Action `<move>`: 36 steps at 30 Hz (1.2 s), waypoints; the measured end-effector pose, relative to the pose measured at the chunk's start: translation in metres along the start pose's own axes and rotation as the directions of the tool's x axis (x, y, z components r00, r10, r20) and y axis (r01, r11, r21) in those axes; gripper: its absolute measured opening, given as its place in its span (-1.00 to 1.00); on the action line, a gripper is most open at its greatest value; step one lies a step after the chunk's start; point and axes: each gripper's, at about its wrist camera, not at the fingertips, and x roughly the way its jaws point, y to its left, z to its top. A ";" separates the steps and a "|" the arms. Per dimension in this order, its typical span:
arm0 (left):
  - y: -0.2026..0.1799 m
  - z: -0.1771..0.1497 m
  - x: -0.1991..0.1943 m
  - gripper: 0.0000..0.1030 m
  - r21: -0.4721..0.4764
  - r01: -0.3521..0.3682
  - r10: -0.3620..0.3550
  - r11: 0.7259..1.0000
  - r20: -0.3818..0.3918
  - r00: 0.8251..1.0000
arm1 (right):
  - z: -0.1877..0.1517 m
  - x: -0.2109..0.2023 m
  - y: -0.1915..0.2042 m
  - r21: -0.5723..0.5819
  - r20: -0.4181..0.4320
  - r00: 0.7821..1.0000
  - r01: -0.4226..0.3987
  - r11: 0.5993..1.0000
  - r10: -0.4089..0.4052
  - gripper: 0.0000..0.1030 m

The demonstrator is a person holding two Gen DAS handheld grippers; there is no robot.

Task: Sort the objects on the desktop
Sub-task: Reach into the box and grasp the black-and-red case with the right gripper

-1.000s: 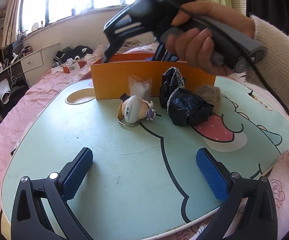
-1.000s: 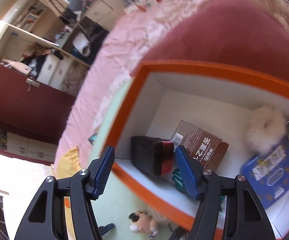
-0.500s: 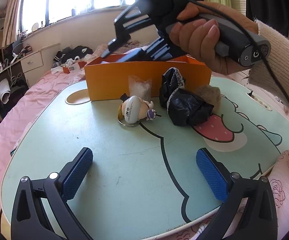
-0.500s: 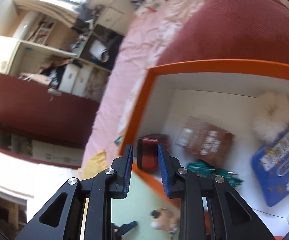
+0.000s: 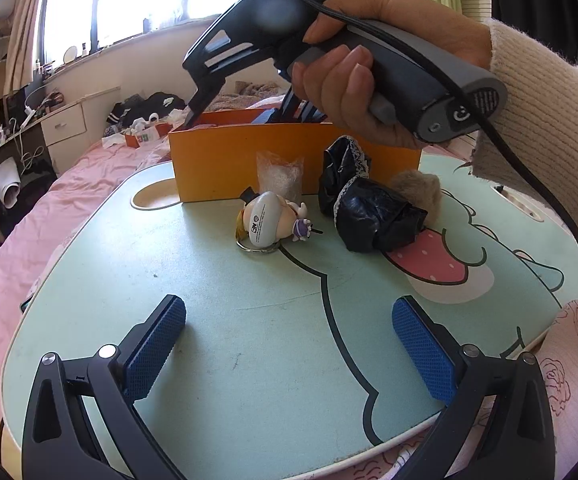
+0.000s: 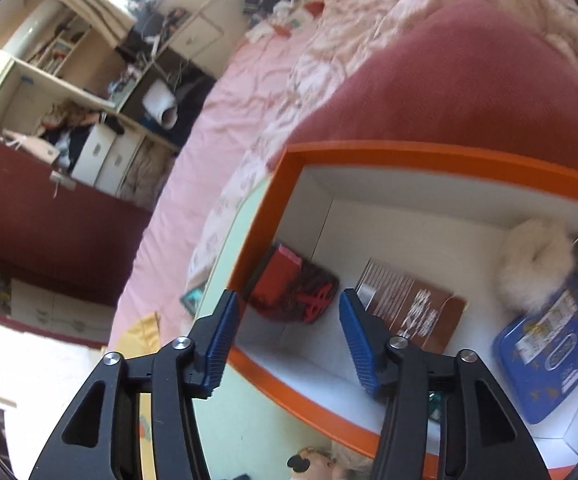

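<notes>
Right gripper [image 6: 289, 340] jaws just reopened, nothing between them | red-black item [image 6: 293, 294] released in box [image 6: 441, 162], just ahead of the pads, long axis across | left gripper [image 5: 285, 344] spread, empty, nearer toy [image 5: 269, 222] straight ahead | box floor partly hidden; black bag [image 5: 369, 208] contents unclear

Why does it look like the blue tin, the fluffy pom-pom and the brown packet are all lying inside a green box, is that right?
Not quite: the box is orange outside with a white interior, as the right wrist view shows. The blue tin, fluffy pom-pom and brown packet do lie inside it.
</notes>
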 end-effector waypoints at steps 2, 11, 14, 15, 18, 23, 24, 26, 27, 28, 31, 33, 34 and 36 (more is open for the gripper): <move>0.000 0.000 0.000 0.99 0.000 0.000 0.000 1.000 0.000 1.000 | 0.004 -0.004 0.000 0.022 0.029 1.000 -0.009 1.000 0.008 0.11; 0.000 0.000 0.000 0.99 -0.001 0.002 -0.002 1.000 0.000 1.000 | 0.016 0.012 0.010 0.049 -0.012 1.000 0.021 0.999 -0.020 0.12; -0.001 0.000 -0.001 0.99 0.001 0.003 -0.003 1.000 0.001 1.000 | 0.017 0.011 0.010 0.054 -0.020 0.999 0.025 0.998 -0.024 0.14; -0.002 0.001 -0.001 0.99 0.001 0.003 -0.003 1.000 0.001 1.000 | 0.016 0.010 0.008 0.068 -0.025 0.999 0.025 0.997 -0.023 0.14; -0.003 0.001 -0.001 0.99 0.001 0.003 -0.003 1.000 0.002 1.000 | 0.014 0.004 0.001 0.096 -0.018 0.998 0.060 0.994 -0.058 0.02; -0.002 0.000 -0.001 0.99 0.001 0.003 -0.003 1.000 0.002 1.000 | 0.014 0.004 0.000 0.092 -0.029 0.998 0.052 0.994 -0.049 0.01; -0.002 0.000 -0.001 0.99 0.001 0.003 -0.003 1.000 0.001 1.000 | 0.015 0.003 0.004 0.076 -0.036 0.997 0.075 0.994 -0.072 0.01; -0.003 0.001 -0.001 0.99 0.001 0.003 -0.003 1.000 0.002 1.000 | 0.015 0.000 0.009 0.053 -0.040 0.993 0.117 0.992 -0.115 0.01; -0.005 0.001 -0.001 0.99 0.001 0.003 -0.003 1.000 0.002 1.000 | 0.015 -0.001 0.011 0.041 -0.045 0.990 0.134 0.990 -0.132 0.01; -0.005 0.001 -0.001 0.99 0.001 0.003 -0.003 1.000 0.002 1.000 | 0.014 -0.001 0.013 0.034 -0.056 0.989 0.142 0.989 -0.140 0.01; -0.005 0.002 0.000 0.99 0.002 0.003 -0.003 1.000 0.002 1.000 | 0.014 -0.001 0.008 0.039 -0.088 0.988 0.128 0.991 -0.124 0.03; -0.004 0.001 -0.001 0.99 0.001 0.003 -0.003 1.000 0.002 1.000 | 0.014 -0.002 0.005 0.042 -0.086 0.987 0.138 0.990 -0.134 0.09; -0.005 0.001 -0.001 0.99 0.001 0.003 -0.003 1.000 0.002 1.000 | 0.015 -0.003 0.005 0.041 -0.080 0.987 0.146 0.988 -0.143 0.10; -0.006 0.001 0.000 0.99 0.002 0.003 -0.003 1.000 0.002 1.000 | 0.015 -0.006 0.003 0.043 -0.076 0.986 0.155 0.987 -0.151 0.10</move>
